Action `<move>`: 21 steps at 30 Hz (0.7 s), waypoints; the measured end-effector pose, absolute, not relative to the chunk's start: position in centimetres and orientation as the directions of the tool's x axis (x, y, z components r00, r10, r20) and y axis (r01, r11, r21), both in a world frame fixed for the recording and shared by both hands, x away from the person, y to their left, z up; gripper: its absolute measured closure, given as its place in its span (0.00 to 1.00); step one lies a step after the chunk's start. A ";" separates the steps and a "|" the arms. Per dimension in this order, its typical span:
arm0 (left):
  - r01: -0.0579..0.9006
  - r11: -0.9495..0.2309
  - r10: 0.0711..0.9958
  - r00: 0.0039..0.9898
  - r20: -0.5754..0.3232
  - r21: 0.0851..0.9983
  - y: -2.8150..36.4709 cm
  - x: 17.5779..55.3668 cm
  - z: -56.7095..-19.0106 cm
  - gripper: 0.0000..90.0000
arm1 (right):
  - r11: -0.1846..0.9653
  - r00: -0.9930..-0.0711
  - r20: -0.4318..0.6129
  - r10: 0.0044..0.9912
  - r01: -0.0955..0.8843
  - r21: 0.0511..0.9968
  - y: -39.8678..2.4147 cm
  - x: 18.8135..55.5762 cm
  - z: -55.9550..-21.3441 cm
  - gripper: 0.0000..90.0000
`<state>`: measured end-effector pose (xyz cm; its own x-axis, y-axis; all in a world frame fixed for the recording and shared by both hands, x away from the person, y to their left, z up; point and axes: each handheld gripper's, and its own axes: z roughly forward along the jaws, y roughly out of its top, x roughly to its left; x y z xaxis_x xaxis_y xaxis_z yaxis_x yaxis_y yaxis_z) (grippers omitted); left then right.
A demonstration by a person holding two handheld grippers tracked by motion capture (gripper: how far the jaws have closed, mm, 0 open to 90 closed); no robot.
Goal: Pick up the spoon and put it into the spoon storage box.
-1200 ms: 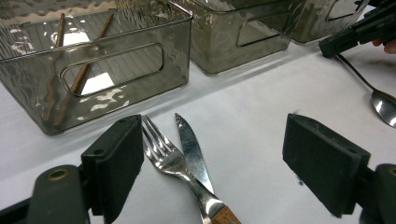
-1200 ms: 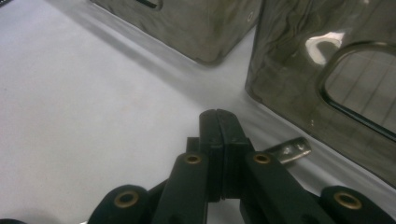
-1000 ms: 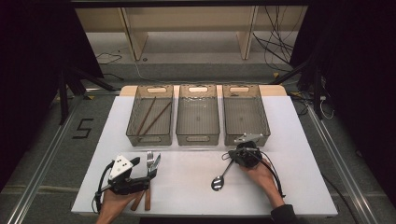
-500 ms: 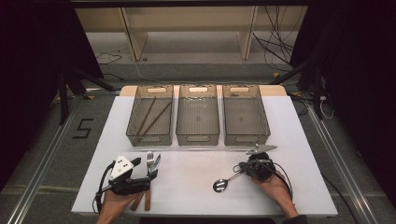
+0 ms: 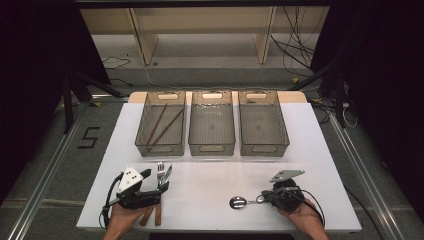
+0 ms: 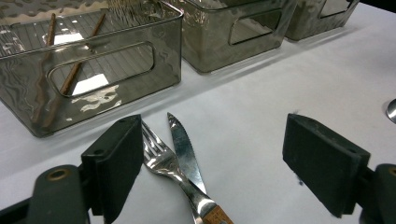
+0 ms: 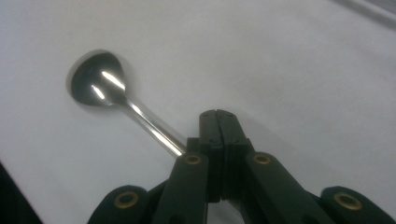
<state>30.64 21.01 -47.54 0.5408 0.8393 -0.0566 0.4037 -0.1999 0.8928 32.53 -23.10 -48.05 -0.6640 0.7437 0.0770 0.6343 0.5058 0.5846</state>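
A: Start at the left. Why is the left gripper parked at about seven o'clock on the white table?

B: Its jaws stand wide apart with nothing pressed between them. In the left gripper view a fork and a knife lie together on the table between the pads, tips toward twelve o'clock, the fork just beside one pad. I'd judge the hand is lined up to take one of them.

A: And the bins at twelve?

B: Three smoky clear bins in a row. The left bin already holds two chopsticks lying slantwise; the middle bin looks bare, and of the right bin I cannot tell more than that. One kind of utensil per bin, I'd guess, which is why the cutlery waits in front at six.

A: Now the right side.

B: The right gripper sits near five o'clock, its jaws closed. The spoon lies with its bowl on the table toward nine o'clock of that gripper. In the right gripper view the handle runs in beside the closed pads; whether they truly pinch it I cannot tell, since the handle's end is hidden behind them.

A: Why grip so far back?

B: Likely so the bowl stays free when it is lowered into a bin.
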 end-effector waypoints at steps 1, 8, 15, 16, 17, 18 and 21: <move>0.404 -0.201 0.839 0.541 -0.056 0.892 21.0 30.7 -47.5 0.23 | 0.511 -0.668 0.076 0.740 0.631 0.584 -23.2 32.5 -48.0 1.00; 0.406 -0.201 0.839 0.541 -0.057 0.891 21.0 30.7 -47.6 0.23 | 0.588 -0.775 0.090 0.625 0.544 0.599 -23.2 32.5 -46.1 0.76; 0.407 -0.201 0.839 0.540 -0.058 0.891 21.1 30.7 -47.6 0.23 | 0.752 -0.876 0.020 0.483 0.426 0.504 -21.3 32.5 -45.8 0.54; 0.407 -0.201 0.839 0.541 -0.057 0.891 21.1 30.7 -47.5 0.23 | 0.764 -0.878 0.012 0.479 0.423 0.487 -21.1 32.6 -45.9 0.53; 0.405 -0.201 0.839 0.542 -0.057 0.892 21.1 30.7 -47.6 0.23 | 0.773 -0.879 0.010 0.476 0.424 0.471 -20.8 32.6 -46.1 0.53; 0.405 -0.201 0.839 0.541 -0.057 0.892 21.0 30.7 -47.6 0.23 | 0.785 -0.884 0.002 0.468 0.417 0.459 -20.7 32.7 -46.2 0.52; 0.406 -0.200 0.839 0.541 -0.058 0.892 21.1 30.7 -47.6 0.23 | 0.805 -0.889 0.000 0.457 0.414 0.425 -20.3 33.0 -46.5 0.53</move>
<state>30.70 21.06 -47.56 0.5414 0.8388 -0.0579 0.4056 -0.2003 0.8918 33.04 -20.35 -46.46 -0.8894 0.4571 0.0000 0.4139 0.8052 0.4247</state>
